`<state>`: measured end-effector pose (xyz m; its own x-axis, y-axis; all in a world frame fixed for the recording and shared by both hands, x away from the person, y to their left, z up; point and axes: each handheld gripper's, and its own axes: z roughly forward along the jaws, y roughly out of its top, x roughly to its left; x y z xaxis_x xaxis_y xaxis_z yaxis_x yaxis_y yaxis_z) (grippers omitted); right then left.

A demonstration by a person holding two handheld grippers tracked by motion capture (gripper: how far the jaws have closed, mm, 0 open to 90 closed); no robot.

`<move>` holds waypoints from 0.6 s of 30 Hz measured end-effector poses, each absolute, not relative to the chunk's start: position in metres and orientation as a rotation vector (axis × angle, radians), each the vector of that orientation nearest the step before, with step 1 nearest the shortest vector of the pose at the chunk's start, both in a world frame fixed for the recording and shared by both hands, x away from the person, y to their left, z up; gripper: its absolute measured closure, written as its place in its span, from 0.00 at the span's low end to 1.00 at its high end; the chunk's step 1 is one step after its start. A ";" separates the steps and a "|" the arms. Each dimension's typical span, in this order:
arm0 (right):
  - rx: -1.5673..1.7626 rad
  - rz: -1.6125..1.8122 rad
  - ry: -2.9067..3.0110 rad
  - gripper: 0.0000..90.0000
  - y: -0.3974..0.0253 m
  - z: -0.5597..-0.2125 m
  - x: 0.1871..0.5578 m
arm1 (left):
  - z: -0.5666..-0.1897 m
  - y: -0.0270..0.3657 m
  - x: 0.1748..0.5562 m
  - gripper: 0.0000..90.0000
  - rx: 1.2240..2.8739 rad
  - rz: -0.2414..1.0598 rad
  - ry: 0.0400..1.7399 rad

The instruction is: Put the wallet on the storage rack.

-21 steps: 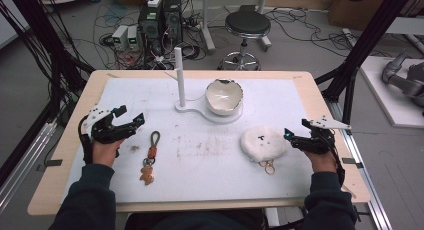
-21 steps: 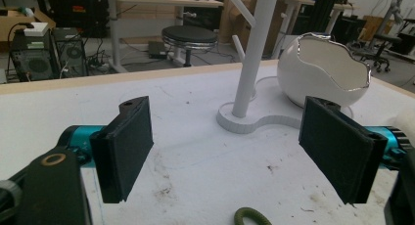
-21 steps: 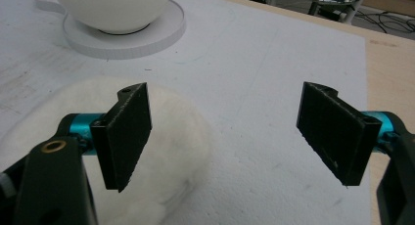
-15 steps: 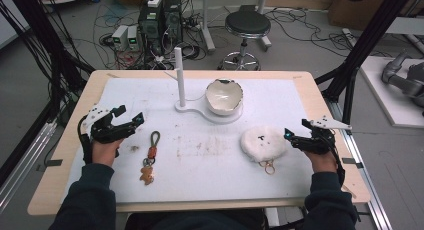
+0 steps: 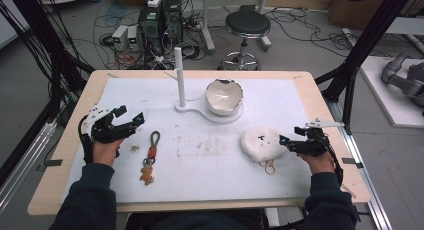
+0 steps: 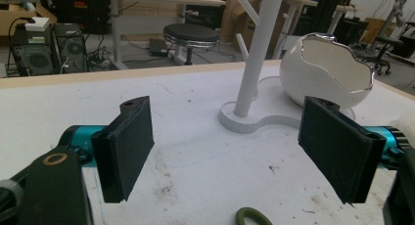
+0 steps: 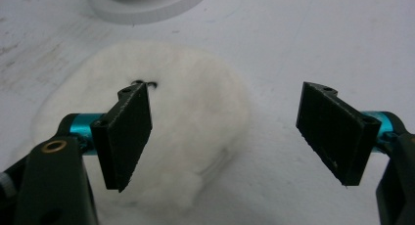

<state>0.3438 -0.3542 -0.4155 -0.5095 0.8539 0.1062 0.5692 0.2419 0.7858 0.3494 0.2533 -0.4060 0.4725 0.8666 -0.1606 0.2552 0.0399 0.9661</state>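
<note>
A white fluffy pom-pom keychain (image 5: 261, 142) with a metal ring lies right of centre on the white mat (image 5: 210, 155). My right gripper (image 5: 286, 141) hovers at its right edge, open and empty. In the right gripper view, the pom-pom (image 7: 166, 137) sits low between and left of the spread jaws of that gripper (image 7: 225, 132). A second keychain (image 5: 150, 156), with a green loop, an orange strap and a small brown figure, lies left of centre. My left gripper (image 5: 131, 116) stands open just left of it. Its own view (image 6: 227, 151) shows the green loop (image 6: 252, 216) below the jaws.
A white stand with an upright post (image 5: 178, 75) and a flat base (image 5: 200, 111) holds a cracked-egg-shaped white bowl (image 5: 224, 96) at the back centre. The post (image 6: 257, 54) and bowl (image 6: 328, 68) rise beyond the left gripper. The table's wooden rim (image 5: 320, 110) borders the mat.
</note>
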 end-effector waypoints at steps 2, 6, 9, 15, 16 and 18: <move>1.317 1.151 2.215 0.24 -0.349 -0.418 0.345 | -0.406 0.252 0.349 0.23 1.505 0.629 1.026; 1.349 1.155 2.290 0.24 -0.341 -0.423 0.348 | -0.405 0.250 0.347 0.24 1.508 0.621 1.016; 1.361 1.026 2.376 0.29 -0.334 -0.431 0.351 | -0.406 0.248 0.347 0.24 1.521 0.615 1.014; 1.399 0.939 2.424 0.35 -0.333 -0.437 0.355 | -0.407 0.246 0.348 0.24 1.536 0.610 1.019; 1.403 0.937 2.428 0.39 -0.333 -0.436 0.354 | -0.407 0.246 0.348 0.24 1.536 0.610 1.019; 1.412 0.947 2.437 0.47 -0.333 -0.435 0.354 | -0.407 0.245 0.347 0.25 1.546 0.615 1.013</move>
<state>0.3543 -0.3331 -0.4354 -0.5371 0.8278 0.1621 0.7201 0.3499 0.5991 0.3473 0.2455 -0.4068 0.4938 0.8581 -0.1409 0.2714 0.0019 0.9625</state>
